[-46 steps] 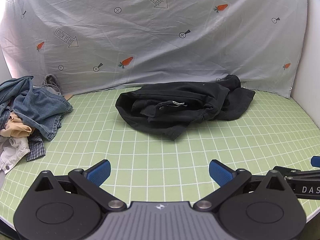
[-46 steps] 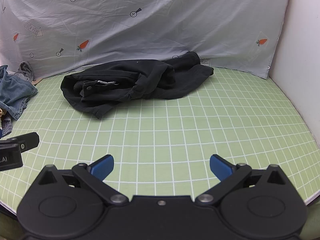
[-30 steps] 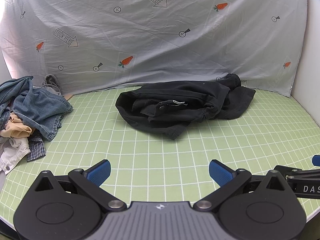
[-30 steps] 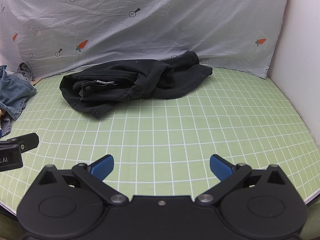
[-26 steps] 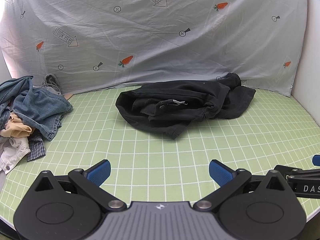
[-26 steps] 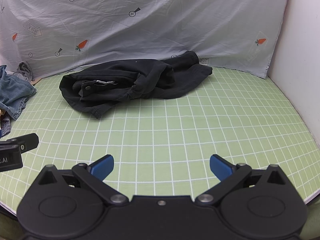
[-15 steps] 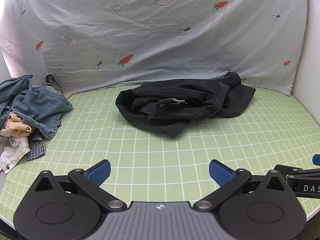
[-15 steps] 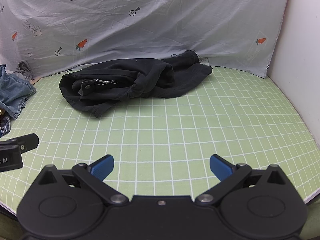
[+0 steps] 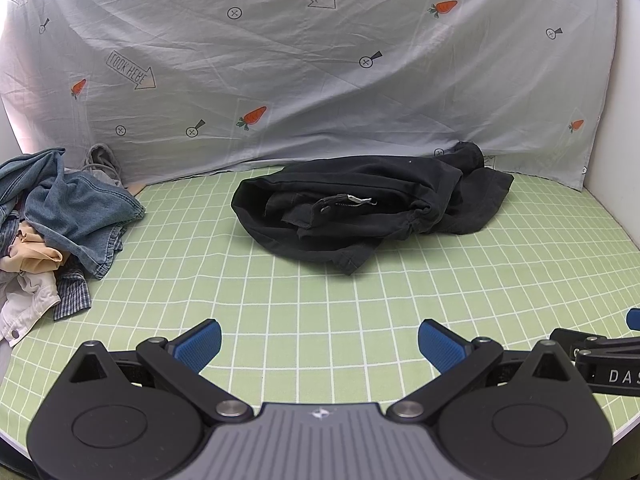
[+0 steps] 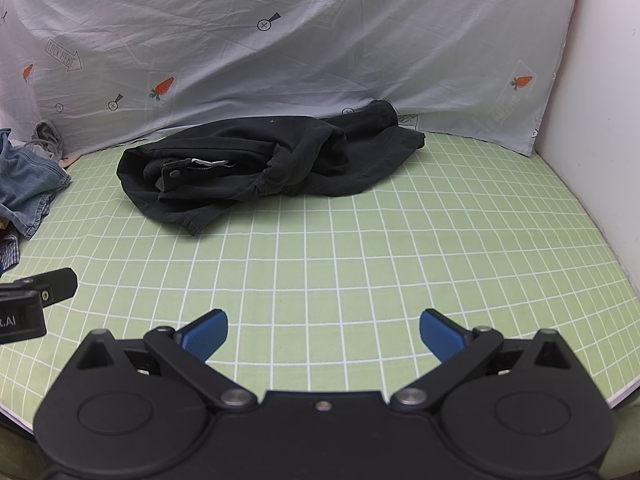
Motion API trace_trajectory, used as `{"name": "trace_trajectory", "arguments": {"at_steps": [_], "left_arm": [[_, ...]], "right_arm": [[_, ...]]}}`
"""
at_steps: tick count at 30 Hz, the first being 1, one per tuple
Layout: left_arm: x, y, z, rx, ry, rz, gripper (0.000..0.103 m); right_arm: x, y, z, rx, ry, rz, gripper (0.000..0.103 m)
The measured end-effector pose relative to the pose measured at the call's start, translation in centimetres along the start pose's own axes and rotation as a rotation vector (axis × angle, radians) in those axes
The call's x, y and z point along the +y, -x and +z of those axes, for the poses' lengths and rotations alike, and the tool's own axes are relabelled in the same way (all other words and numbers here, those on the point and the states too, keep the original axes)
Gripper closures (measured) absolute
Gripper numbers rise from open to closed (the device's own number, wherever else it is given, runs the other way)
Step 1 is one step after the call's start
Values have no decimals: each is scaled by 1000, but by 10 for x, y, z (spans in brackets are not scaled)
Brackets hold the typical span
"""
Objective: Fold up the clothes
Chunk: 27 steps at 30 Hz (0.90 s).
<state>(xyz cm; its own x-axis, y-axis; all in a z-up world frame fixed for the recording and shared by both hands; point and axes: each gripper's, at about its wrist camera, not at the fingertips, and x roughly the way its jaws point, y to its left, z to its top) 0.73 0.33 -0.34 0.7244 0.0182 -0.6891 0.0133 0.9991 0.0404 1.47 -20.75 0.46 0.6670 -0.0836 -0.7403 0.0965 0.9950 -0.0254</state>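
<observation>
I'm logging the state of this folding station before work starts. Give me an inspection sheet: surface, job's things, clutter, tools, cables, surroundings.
Surface: green mat with white grid lines, flat, bare in the near half.
Job's things: crumpled black trousers with a metal button and zip lying unfolded toward the back of the mat.
Clutter: heap of blue denim, beige, white and checked clothes at the mat's left edge.
Tools: left tool and right tool both open, empty, hovering over the near mat.
Cables: nothing seen.
Surroundings: grey sheet printed with carrots and arrows behind; white wall on the right.
</observation>
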Motion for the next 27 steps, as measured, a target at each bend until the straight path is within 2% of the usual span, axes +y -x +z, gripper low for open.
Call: {"name": "trace_trajectory", "arguments": {"at_steps": [23,27], "left_arm": [[-2,-21,12,12,-18,0,0],[-4,-29,17,15,-25,21,0]], "right_arm": [[0,-19,13,14,-4,-3,0],[-6,-26,19,11,-35,3,0]]}}
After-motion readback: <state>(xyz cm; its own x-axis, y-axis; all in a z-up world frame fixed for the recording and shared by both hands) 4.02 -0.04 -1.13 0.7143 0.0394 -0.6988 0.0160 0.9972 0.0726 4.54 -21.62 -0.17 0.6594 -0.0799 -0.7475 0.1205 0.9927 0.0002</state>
